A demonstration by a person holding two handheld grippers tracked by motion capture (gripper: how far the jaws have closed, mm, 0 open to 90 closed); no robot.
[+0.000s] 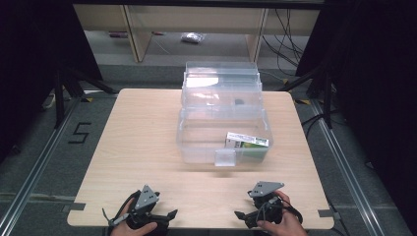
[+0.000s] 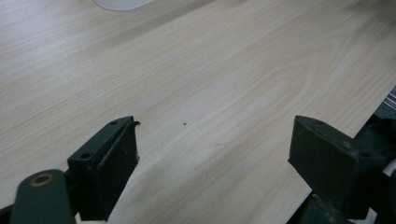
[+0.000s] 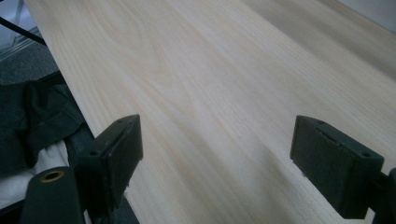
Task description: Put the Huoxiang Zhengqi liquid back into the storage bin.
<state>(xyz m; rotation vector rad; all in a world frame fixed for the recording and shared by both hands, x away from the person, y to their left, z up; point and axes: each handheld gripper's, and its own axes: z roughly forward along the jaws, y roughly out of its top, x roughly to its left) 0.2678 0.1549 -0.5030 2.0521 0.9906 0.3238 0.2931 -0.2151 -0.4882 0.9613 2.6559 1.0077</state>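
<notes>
On the surface (image 1: 147, 142), near its front edge: left tongs (image 1: 172, 215) and right tongs (image 1: 239, 215), each in a hand, well apart from each other, tips turned inward. Both pairs spread wide, clamping nothing; bare wood between the jaws in each gripper view, for left tongs (image 2: 215, 154) and right tongs (image 3: 217, 154) alike.

Farther back, at mid-surface: clear bin (image 1: 196, 147), lid swung up behind it, well apart from both tongs and nearer the right pair. Inside, against the front right corner: green and white box (image 1: 247, 142), lying flat, touching or just beside the wall.

Hard to read: print on the box, too small. Small dark spot behind the bin's rear wall, unclear what. Hands cut off by the bottom edge of the high view. Pale rounded edge at the top of the left gripper view, cropped, possibly the bin.
</notes>
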